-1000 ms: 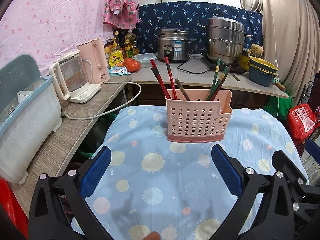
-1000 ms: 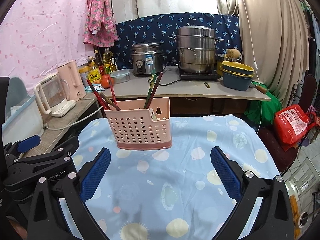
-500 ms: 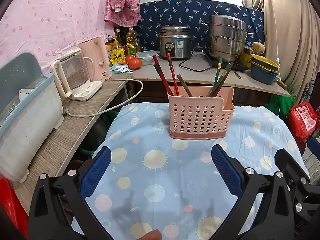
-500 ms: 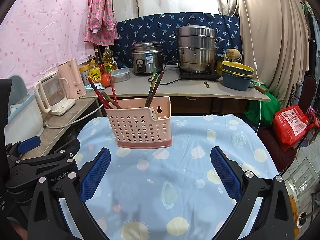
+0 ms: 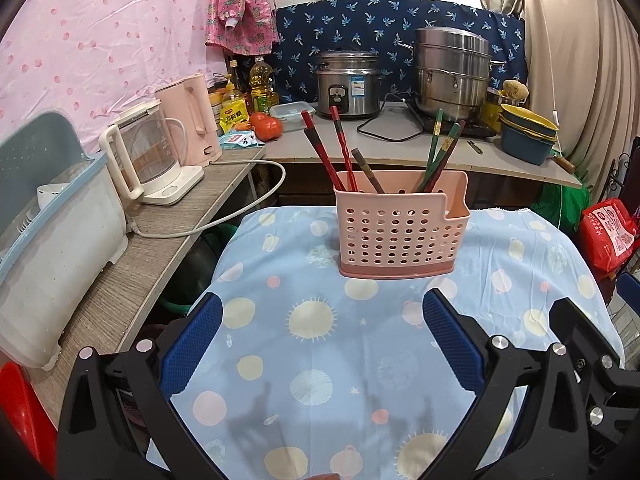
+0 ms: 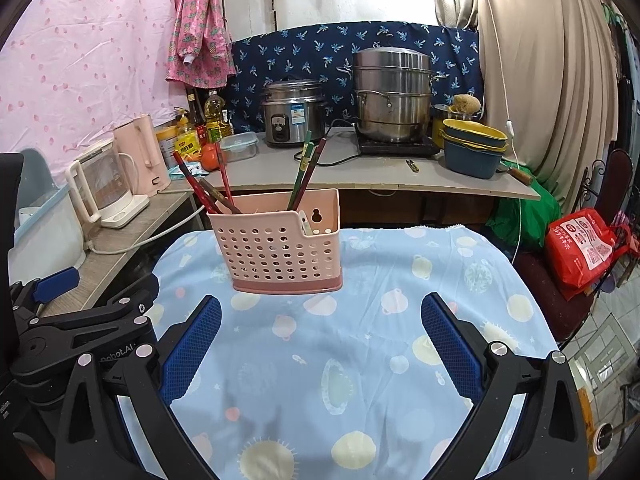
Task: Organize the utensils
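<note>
Both views have drawn back slightly from the pink basket point(image 5: 401, 226) since a second ago, and in the left view it now sits a touch higher and smaller; the basket itself and its contents look unmoved.

Landmark: the perforated pink basket, standing upright on a tabletop covered by a pale blue patterned cloth point(image 5: 320, 360), towards the cloth's far edge.

Left of the basket, a side counter carries a white and blue dish rack point(image 5: 52, 248), a clear kettle point(image 5: 148, 160) and a pink jug point(image 5: 190, 120). A white cable point(image 5: 240, 216) loops from the kettle's base towards the cloth's left edge, so that side is tight.

Inside the basket, red chopsticks point(image 5: 320, 148) and a brown utensil point(image 5: 366, 170) lean left in the larger left section, and green chopsticks point(image 5: 438, 148) lean right nearer the middle. A white utensil point(image 6: 305, 222) sits low in the small right section. Sorting by kind seems largely done.

Behind the basket, a rice cooker point(image 5: 348, 84) and a steel steamer point(image 5: 452, 72) stand on a back counter.

In front of the basket, the cloth is bare. The left tongs point(image 5: 322, 342) and right tongs point(image 6: 320, 340) hover over it side by side, both spread wide and holding nothing, left tongs visible at the left of the right view. That bare cloth gives the freest room to move.

Right of the basket, the cloth falls away at its edge towards a red bag point(image 6: 584, 244).
</note>
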Motion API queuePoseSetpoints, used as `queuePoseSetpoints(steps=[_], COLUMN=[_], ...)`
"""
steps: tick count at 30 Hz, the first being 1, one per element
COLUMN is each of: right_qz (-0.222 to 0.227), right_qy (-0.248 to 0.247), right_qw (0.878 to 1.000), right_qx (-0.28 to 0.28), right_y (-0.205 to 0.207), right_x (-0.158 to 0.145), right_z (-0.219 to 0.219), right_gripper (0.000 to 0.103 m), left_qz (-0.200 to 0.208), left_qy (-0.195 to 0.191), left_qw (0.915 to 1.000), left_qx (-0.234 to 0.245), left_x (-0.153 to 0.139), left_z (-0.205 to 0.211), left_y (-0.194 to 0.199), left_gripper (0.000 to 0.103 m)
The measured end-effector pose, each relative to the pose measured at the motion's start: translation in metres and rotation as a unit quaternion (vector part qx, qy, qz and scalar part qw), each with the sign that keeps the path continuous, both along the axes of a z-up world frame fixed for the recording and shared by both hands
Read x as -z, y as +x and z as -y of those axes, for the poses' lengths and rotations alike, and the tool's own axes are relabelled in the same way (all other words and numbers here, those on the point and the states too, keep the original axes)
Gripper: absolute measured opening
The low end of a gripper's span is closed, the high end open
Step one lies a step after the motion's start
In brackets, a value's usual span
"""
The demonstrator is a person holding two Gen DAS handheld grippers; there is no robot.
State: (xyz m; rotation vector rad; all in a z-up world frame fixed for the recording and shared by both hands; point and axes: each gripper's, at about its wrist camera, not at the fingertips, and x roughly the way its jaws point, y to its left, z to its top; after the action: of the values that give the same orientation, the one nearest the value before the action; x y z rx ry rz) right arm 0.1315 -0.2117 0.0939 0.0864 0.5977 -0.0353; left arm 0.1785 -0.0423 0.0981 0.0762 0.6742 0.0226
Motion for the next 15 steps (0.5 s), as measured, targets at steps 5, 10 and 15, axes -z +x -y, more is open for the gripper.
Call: queuePoseSetpoints(steps=[5,10,15], right_qz=[-0.001,-0.002,-0.004], right_qy=[-0.002,-0.004,-0.006], right_qw=[1.000,1.000,1.000], right_qx=[-0.001,-0.001,-0.003], right_y=[0.0018,0.0017,0.0028], right_x=[0.0004,0.0004,0.0020], right_z=[0.0017,0.0010,0.0036], right_gripper=[0.097,0.097,0.097], left_qz=[0.003,0.002,-0.001], left_qy=[0.002,0.004,0.002], left_qw=[1.0000,1.0000,1.0000], left_qx=[-0.006,-0.008,-0.009], left_x=[-0.0006,0.0000,0.0016], left_z=[-0.0004,-0.0013,-0.0035], left_y=[0.0011,0.0018,0.0029], left_gripper=[0.096,0.096,0.096])
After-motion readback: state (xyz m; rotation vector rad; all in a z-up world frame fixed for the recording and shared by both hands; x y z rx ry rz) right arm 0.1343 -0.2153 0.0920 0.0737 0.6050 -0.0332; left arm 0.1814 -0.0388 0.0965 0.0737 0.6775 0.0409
